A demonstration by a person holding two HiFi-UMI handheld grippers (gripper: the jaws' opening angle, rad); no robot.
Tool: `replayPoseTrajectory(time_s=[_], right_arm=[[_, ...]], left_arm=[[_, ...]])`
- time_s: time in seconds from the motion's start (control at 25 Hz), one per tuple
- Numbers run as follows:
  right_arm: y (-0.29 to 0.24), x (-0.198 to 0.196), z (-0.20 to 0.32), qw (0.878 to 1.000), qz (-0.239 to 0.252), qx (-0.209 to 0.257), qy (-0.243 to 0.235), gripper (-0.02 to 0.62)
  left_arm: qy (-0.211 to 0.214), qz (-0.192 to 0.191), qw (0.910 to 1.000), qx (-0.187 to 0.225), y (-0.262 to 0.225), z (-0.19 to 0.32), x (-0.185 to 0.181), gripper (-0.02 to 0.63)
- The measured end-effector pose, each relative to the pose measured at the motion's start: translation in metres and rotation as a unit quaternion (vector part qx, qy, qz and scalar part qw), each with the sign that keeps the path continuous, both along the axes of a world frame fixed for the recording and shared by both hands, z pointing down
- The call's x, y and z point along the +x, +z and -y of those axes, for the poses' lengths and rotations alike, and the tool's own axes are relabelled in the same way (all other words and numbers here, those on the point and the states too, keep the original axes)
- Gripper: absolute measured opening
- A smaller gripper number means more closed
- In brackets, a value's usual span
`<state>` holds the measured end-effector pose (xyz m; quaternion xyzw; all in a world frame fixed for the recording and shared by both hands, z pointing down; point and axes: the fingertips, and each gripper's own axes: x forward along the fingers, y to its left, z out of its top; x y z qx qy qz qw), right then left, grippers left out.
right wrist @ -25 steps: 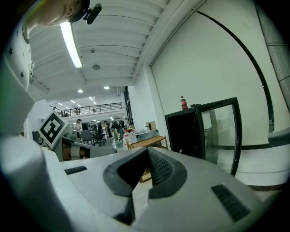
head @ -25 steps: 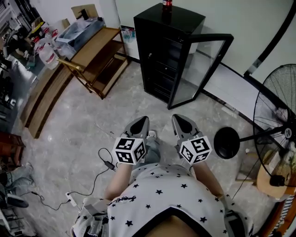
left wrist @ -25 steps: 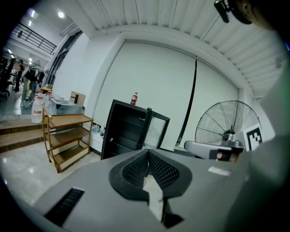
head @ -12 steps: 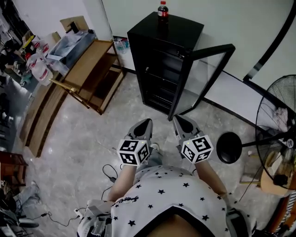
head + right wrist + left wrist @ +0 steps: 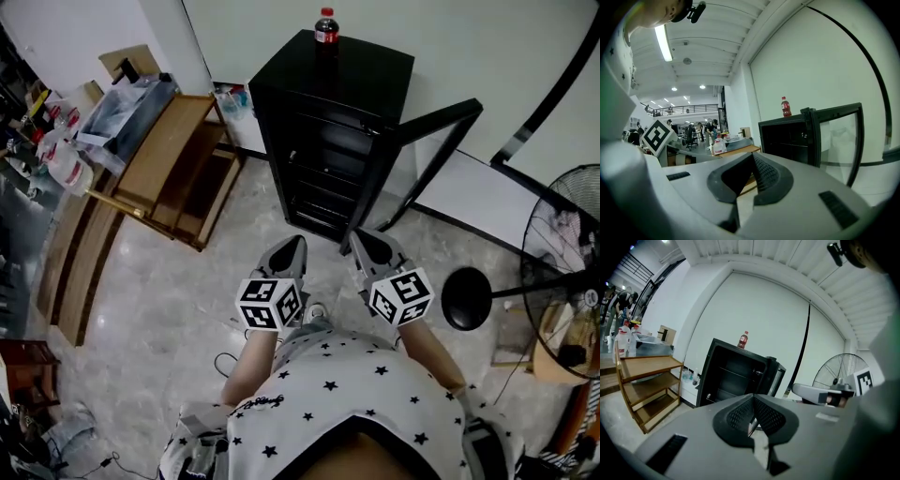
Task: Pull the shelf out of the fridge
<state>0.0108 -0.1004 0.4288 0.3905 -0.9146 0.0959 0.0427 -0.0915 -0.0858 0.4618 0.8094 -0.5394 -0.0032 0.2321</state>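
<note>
You are holding your left gripper (image 5: 294, 244) and right gripper (image 5: 357, 238) pressed shut and empty, so they may bump the open glass door (image 5: 433, 150) of the fridge (image 5: 328, 103).

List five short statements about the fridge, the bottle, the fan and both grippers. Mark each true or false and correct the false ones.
1. The fridge has its door open. True.
2. The bottle lies on the floor. False: it stands upright on top of the fridge.
3. The left gripper and the right gripper both have their jaws together, with nothing held. True.
4. The right gripper grips a shelf. False: it is short of the fridge and empty.
5. In the head view, the fan stands left of the fridge. False: it stands to the right.
</note>
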Motion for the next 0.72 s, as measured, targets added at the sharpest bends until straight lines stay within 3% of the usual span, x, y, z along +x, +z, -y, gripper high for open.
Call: replayPoseTrajectory(time_s=[0.44,0.72], right_arm=[[0.001,-0.011,0.059,0.999,-0.001,0.003,0.039,-0.006],[0.004,-0.011,0.076,0.999,-0.01,0.0,0.047,-0.006]], left_arm=[[0.032,-0.013,0.9994,-0.004,0.008,0.072,-0.017,0.014],[0.022,-0.055,0.9982,-0.006,0.012,0.117,-0.019,0.014]])
